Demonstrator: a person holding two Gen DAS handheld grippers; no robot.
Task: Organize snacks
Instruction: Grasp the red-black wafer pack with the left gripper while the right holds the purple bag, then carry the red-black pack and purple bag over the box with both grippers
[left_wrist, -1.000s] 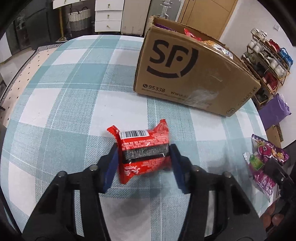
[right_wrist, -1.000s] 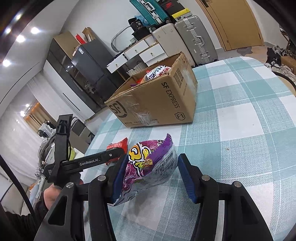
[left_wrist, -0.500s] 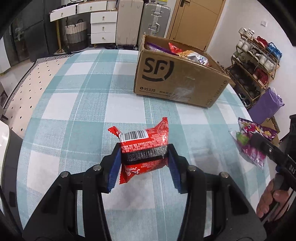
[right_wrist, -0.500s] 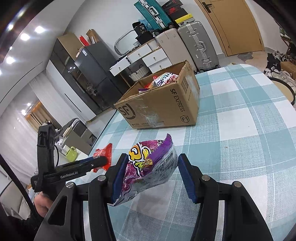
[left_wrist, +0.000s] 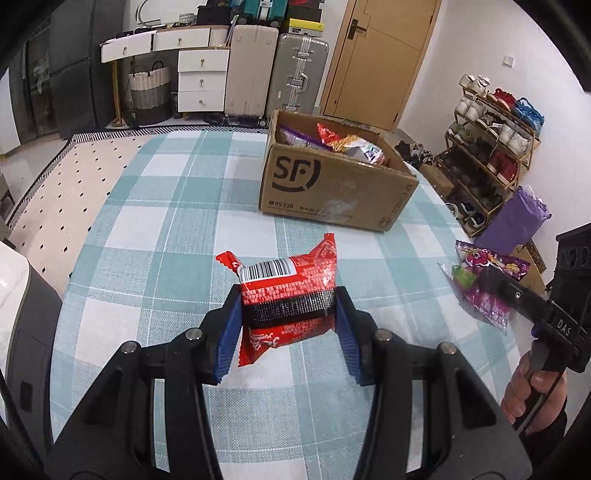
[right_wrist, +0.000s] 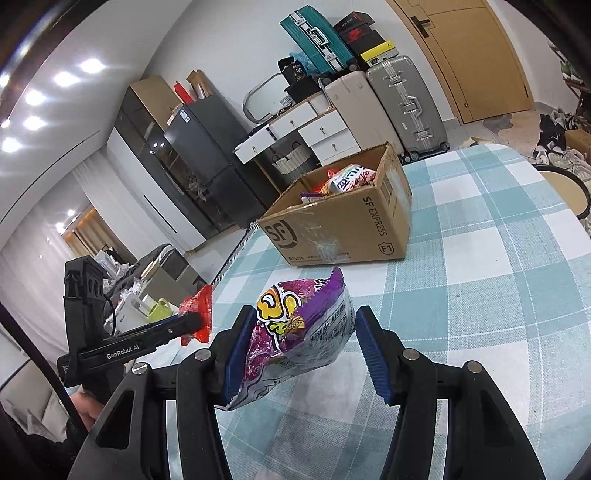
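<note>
Suitcases (left_wrist: 275, 70), white drawers (left_wrist: 201, 79) and a wooden door (left_wrist: 380, 55) line the far wall of the room, with a shoe rack (left_wrist: 491, 147) off to the right. Nearer stands a table under a teal-and-white checked cloth (left_wrist: 159, 229). Toward its far side sits an open cardboard box (left_wrist: 332, 188) printed with SF, and several snack packets already lie inside it.

Held up above the cloth on the near side, the left gripper (left_wrist: 288, 323) has its blue-padded jaws closed against both sides of a red snack packet (left_wrist: 286, 299), barcode uppermost. To the right of it, the right gripper (right_wrist: 303, 349) carries a purple snack bag (right_wrist: 299, 332); its left pad presses the bag, while the right pad looks slightly apart from it, so the jaws are only partly closed. Both packets are well apart from the box, nearer than it.
</note>
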